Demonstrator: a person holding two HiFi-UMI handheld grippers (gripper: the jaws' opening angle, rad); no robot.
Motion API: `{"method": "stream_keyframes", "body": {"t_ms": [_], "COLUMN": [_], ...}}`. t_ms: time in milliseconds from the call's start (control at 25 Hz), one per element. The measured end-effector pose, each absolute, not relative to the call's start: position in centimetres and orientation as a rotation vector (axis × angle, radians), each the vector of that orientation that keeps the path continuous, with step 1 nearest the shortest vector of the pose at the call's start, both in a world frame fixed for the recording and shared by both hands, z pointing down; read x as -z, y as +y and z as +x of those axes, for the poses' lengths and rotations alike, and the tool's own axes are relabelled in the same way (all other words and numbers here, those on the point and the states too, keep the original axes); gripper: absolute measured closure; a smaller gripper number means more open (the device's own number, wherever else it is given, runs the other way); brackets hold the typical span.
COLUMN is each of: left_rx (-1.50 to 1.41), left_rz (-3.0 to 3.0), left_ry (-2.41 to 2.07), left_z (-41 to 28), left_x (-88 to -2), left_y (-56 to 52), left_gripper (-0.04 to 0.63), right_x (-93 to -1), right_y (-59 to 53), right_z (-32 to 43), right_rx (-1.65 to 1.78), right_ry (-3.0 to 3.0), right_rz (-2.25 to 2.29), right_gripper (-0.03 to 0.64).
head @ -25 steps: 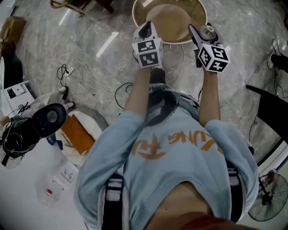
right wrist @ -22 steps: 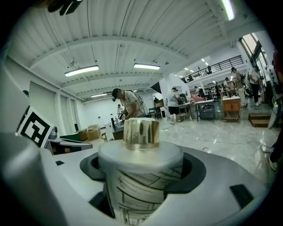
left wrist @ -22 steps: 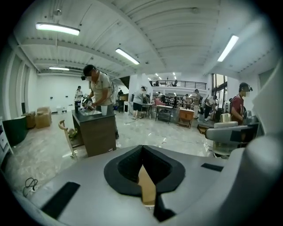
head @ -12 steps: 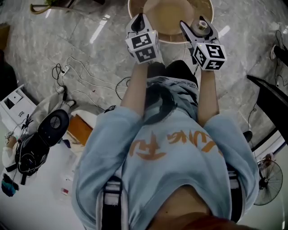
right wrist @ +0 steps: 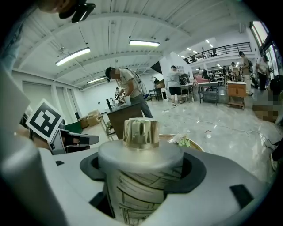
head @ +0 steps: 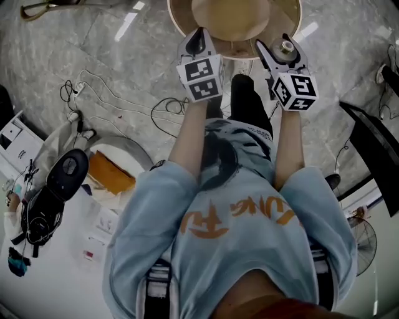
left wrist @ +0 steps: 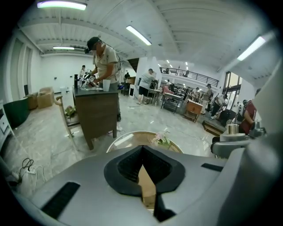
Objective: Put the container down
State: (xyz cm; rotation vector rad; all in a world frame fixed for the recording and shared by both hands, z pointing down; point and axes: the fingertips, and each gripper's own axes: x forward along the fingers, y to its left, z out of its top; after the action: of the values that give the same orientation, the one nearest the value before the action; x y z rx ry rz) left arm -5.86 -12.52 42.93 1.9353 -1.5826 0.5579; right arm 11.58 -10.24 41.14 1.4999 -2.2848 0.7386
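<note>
The container [right wrist: 140,152] is a cylinder with a line-patterned body, a pale lid and a gold knob. It stands upright with my right gripper [right wrist: 140,181] shut round its body. In the head view the container [head: 287,45] and the right gripper [head: 282,51] hang over the near edge of a round wooden table [head: 176,19]. My left gripper [head: 198,40] is beside it to the left, also at the table's near edge. In the left gripper view the left gripper [left wrist: 142,154] is shut, its pads meeting with nothing held.
A sprig of flowers [left wrist: 162,141] lies on the round table [left wrist: 128,137]. Cables [head: 124,106] trail over the marble floor at left. A white desk with a headset [head: 47,193] is at lower left, and a fan [head: 361,237] at lower right. A person works at a dark cabinet [left wrist: 95,114] beyond.
The person has stepped forward, so the floor and desk have slid back in the head view. Both grippers stay held out at the round table's edge, the container still gripped.
</note>
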Motion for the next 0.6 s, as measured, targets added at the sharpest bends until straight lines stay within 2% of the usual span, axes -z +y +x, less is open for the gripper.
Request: {"method": "stream_keyframes", "body": {"t_ms": [200, 600], "left_rx": [-0.583, -0.602], "left_rz": [1.889, 1.852], "left_ry": [-1.589, -1.488], "left_z": [-7.5, -10.0], "left_x": [-49.6, -56.8], "left_y": [-13.7, -15.9], "left_gripper": [0.571, 0.571], "right_x": [-49.1, -57.3], "right_y": [-10.9, -10.9], "right_z": [8.0, 1.6], "right_rx": [-0.758, -0.865], "right_ry": [-2.289, -2.247], "right_rz": [1.318, 1.130], "right_gripper": [0.262, 0.262]}}
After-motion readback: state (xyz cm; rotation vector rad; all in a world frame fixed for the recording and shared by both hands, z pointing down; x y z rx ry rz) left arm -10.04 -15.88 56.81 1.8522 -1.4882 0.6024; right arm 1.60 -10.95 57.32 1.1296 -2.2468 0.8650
